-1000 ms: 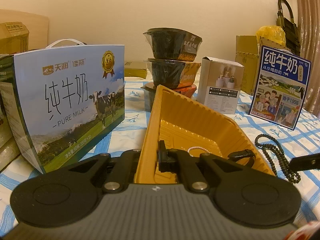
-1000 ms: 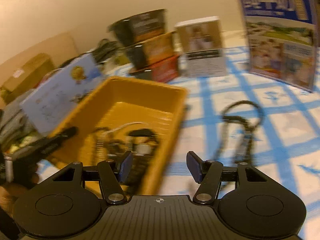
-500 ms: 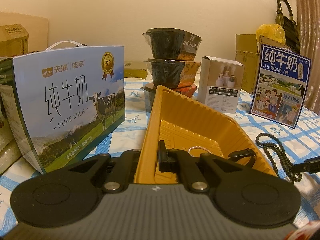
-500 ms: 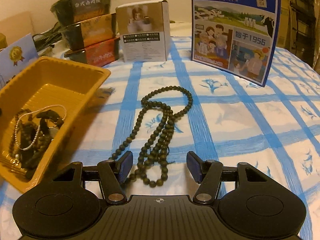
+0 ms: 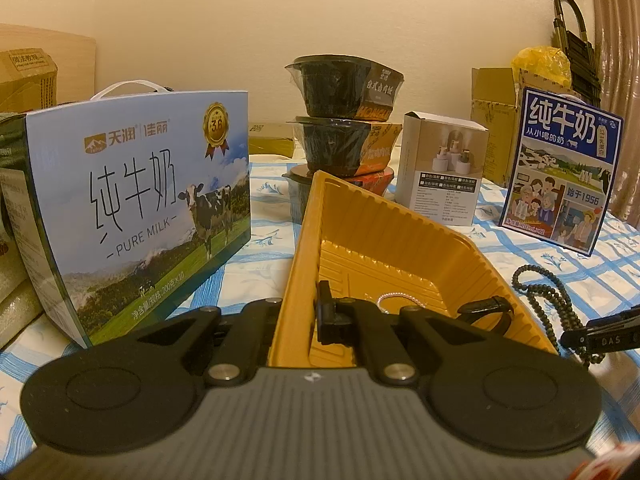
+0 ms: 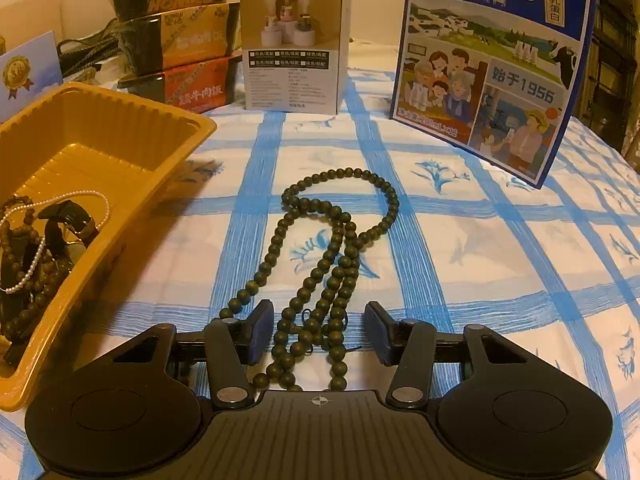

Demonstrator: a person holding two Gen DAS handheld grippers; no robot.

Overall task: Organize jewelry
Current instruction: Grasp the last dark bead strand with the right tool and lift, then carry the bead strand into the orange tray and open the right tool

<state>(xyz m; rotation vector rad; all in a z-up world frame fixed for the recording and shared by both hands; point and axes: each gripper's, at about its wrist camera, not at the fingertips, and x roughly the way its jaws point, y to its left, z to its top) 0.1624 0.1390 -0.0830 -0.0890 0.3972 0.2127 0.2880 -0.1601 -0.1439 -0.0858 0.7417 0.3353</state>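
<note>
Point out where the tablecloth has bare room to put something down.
Bare cloth lies right of the bead necklace, in front of the blue milk carton, and between the yellow tray and the beads. The back row of boxes and the tray's near end are crowded.

The blue-checked cloth (image 6: 460, 240) lies bare to the right of the dark bead necklace (image 6: 332, 248), giving open passage there up to the blue milk carton (image 6: 492, 64) standing at the back right. On the left the yellow tray (image 6: 120, 148) walls off that side, its near end crowded with jewelry. Behind it the white box (image 6: 294, 44), the stacked black bowls (image 6: 176, 36) and the large milk case (image 5: 136, 208) close the far edge.
</note>
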